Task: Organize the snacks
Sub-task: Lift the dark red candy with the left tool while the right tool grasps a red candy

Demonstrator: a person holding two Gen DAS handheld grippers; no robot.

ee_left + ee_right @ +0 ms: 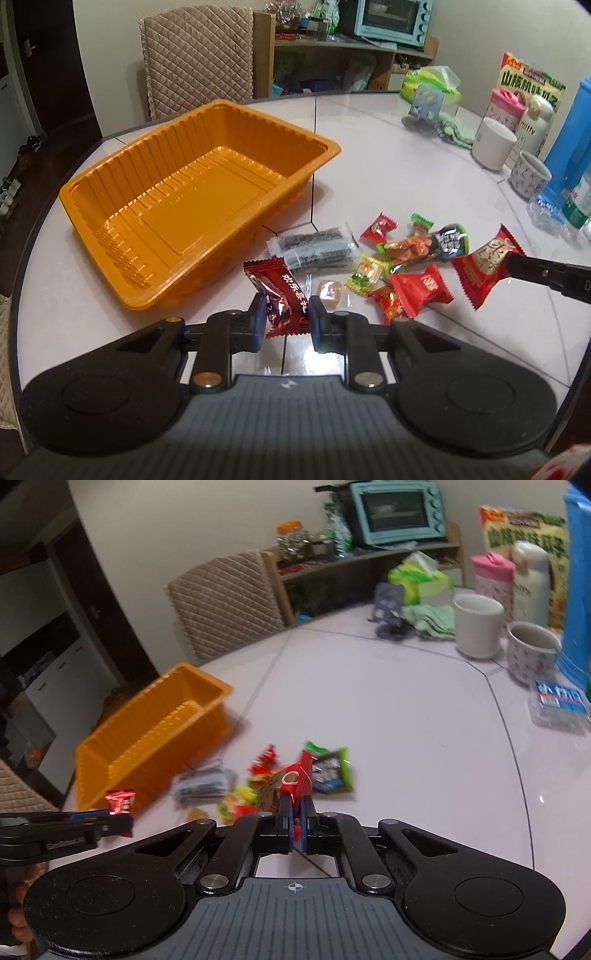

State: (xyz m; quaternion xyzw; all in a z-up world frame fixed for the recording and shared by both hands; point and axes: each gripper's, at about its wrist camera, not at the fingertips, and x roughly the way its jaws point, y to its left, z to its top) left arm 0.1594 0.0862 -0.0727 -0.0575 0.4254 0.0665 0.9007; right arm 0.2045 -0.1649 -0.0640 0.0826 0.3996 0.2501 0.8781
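Note:
An empty orange plastic tray (pixel 122 218) sits on the white table, left of a pile of wrapped snacks (pixel 406 254). My left gripper (pixel 286 317) is shut on a dark red snack packet (pixel 282 291), held above the table just right of the tray's near corner. My right gripper (pixel 295 812) is shut on a bright red snack packet (pixel 291 781), held above the pile; it shows in the left wrist view (pixel 480 267) at the right. The tray (pixel 110 753) and left gripper (pixel 122 821) also show in the right wrist view.
White mugs (pixel 493 142), a pink container (pixel 504 107), a white bottle (pixel 533 118), a blue jug (pixel 570 140), tissue pack (pixel 432 86) and a phone stand (pixel 423 107) crowd the table's far right. A quilted chair (pixel 195 55) stands behind the tray. A shelf with a teal oven (pixel 391 20) lies beyond.

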